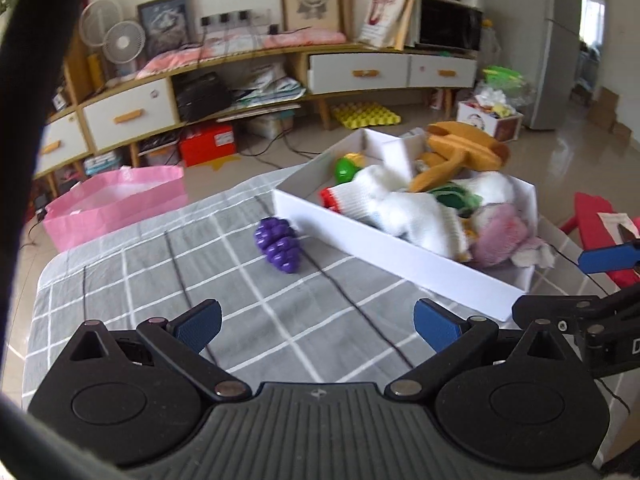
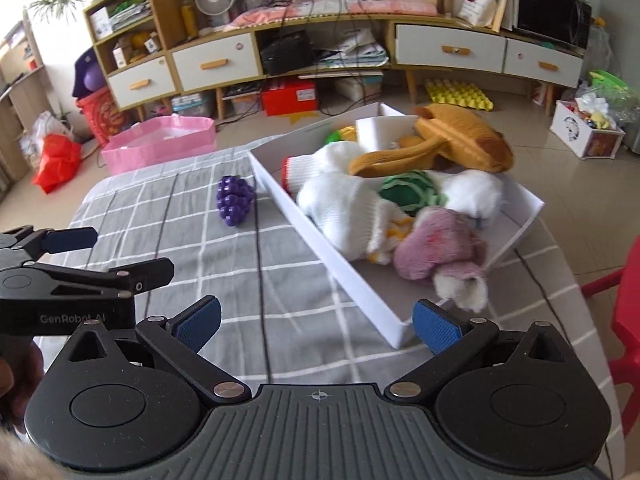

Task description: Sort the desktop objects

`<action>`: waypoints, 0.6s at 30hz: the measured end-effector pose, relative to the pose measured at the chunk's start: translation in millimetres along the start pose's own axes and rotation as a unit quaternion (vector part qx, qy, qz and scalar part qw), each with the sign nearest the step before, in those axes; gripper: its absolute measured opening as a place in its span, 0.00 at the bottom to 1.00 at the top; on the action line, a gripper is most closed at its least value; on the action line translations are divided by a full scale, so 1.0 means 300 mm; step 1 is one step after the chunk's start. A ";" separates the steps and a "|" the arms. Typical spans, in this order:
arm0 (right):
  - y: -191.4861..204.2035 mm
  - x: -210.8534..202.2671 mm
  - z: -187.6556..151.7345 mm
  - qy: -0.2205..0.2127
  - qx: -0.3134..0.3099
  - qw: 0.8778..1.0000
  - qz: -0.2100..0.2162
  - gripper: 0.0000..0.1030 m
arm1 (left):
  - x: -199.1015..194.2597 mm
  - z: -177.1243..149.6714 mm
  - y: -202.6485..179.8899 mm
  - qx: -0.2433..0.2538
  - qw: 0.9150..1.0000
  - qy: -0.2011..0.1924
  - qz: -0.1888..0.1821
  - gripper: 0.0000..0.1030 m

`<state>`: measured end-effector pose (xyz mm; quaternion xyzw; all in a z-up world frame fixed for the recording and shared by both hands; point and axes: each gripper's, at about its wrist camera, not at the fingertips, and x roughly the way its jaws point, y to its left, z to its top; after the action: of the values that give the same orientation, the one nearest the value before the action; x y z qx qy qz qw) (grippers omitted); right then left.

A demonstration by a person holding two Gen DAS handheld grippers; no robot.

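Note:
A purple toy grape bunch (image 1: 278, 245) lies on the grey checked tablecloth (image 1: 160, 280), just left of a white divided box (image 1: 384, 248); it also shows in the right wrist view (image 2: 235, 201). The box (image 2: 352, 280) holds white gloves (image 2: 340, 208), a brown plush (image 2: 460, 140), a green toy (image 2: 408, 194) and a pink plush (image 2: 436, 248). My left gripper (image 1: 318, 326) is open and empty, low over the cloth short of the grapes. My right gripper (image 2: 316, 326) is open and empty near the box's front corner.
A pink bag (image 1: 116, 200) stands on the floor beyond the table's far left edge. A red chair (image 2: 628, 320) is at the right. A low cabinet with drawers (image 2: 320, 52) lines the back wall. The other gripper shows at the left of the right wrist view (image 2: 68, 276).

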<state>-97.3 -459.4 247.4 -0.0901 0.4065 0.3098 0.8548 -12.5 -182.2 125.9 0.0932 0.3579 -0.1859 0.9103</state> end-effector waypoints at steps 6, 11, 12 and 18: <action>-0.167 0.007 -0.125 0.013 0.049 0.997 -0.052 0.99 | 0.091 -0.061 -0.138 0.009 0.999 0.004 -0.036 0.99; -0.227 0.049 -0.201 0.026 0.072 0.994 -0.073 0.99 | 0.151 -0.132 -0.194 0.008 1.000 -0.001 -0.011 0.99; -0.232 0.052 -0.211 0.023 0.075 0.994 -0.072 0.99 | 0.160 -0.143 -0.197 0.004 1.000 -0.001 -0.009 0.99; -0.232 0.106 -0.274 0.013 0.077 0.993 -0.087 0.99 | 0.198 -0.204 -0.183 -0.006 1.000 0.002 0.018 0.99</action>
<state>-92.6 -533.4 162.9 -0.0627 0.4313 0.2010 0.8773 -32.3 -229.9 38.6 0.0944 0.3590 -0.1674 0.9133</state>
